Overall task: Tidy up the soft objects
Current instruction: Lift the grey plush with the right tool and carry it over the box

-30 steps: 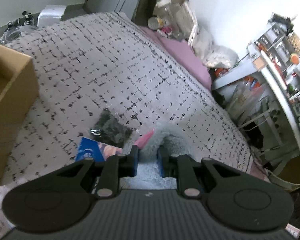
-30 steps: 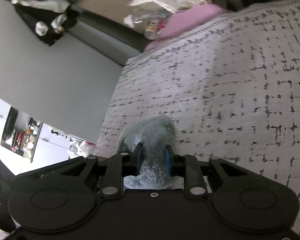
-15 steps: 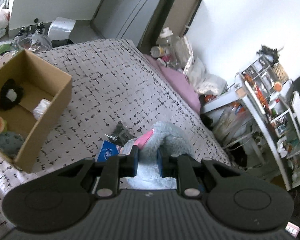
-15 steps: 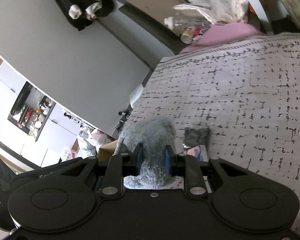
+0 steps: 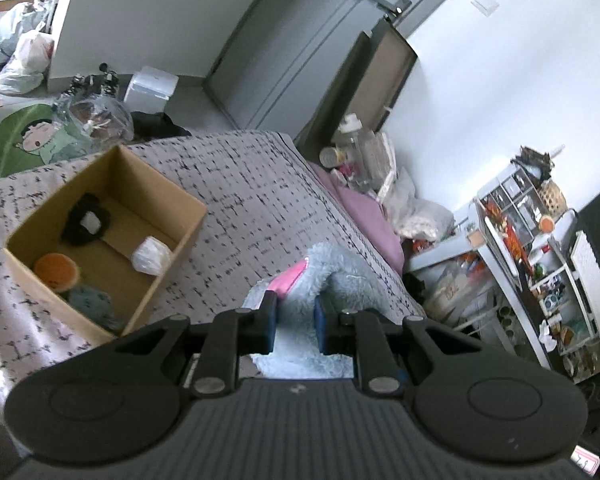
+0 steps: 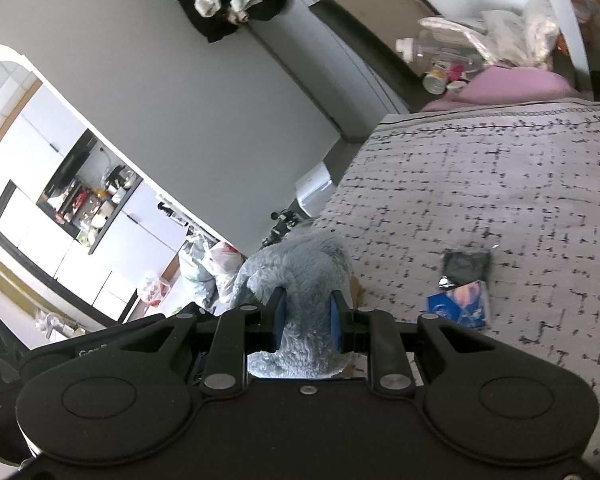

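The left gripper (image 5: 294,322) and the right gripper (image 6: 307,318) both pinch the fluffy grey plush toy (image 5: 320,268), holding it up above the bed (image 5: 252,208). It looks like the carrying step. Next, it must go over the cardboard box (image 5: 180,236) and drop in.

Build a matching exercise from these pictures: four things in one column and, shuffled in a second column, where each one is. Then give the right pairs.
Things
1. grey plush toy
2. orange round toy
3. blue packet
4. pink pillow

Places
A. lying on the patterned bedspread, beside a dark packet
B. at the head of the bed, by the wall
C. inside the cardboard box
D. clamped by both the left hand-held gripper and the right hand-held gripper

Pairs: 1-D, 2-C, 3-A, 4-B
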`<state>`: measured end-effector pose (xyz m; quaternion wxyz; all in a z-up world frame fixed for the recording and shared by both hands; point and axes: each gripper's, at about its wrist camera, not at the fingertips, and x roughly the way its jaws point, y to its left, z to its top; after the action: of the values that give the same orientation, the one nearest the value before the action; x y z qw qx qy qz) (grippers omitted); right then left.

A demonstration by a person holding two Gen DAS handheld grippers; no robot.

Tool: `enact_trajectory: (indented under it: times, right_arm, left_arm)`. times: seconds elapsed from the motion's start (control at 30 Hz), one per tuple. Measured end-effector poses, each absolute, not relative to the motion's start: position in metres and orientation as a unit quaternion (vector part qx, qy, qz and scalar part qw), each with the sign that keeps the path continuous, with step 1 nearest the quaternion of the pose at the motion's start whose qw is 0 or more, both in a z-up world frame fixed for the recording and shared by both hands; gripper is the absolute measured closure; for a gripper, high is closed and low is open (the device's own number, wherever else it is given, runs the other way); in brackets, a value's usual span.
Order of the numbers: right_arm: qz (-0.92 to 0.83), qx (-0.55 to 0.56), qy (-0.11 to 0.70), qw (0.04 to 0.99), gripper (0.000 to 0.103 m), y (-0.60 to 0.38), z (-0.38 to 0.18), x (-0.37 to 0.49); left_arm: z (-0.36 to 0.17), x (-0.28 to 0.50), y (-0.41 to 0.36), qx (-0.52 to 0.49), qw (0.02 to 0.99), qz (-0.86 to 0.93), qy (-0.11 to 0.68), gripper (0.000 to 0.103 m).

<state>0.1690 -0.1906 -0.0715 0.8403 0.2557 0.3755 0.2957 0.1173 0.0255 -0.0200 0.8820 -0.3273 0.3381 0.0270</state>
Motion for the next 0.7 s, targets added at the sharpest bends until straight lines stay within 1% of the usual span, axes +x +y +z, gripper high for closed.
enact_trajectory:
  times: [0.33, 0.7]
  right_arm:
    - [0.310, 0.227, 0.367, 0.847, 0.080, -0.143, -0.053, 0.158]
    - [0.313, 0.215, 0.375, 0.846, 0.080, -0.098, -0.057, 0.166]
  left_arm:
    - [-0.013, 0.103, 0.073, -0.350, 0.882, 0.031, 0.315, 0.085]
    - [-0.026, 0.105, 0.119, -0.373, 0.873, 0.037, 0.311, 0.085]
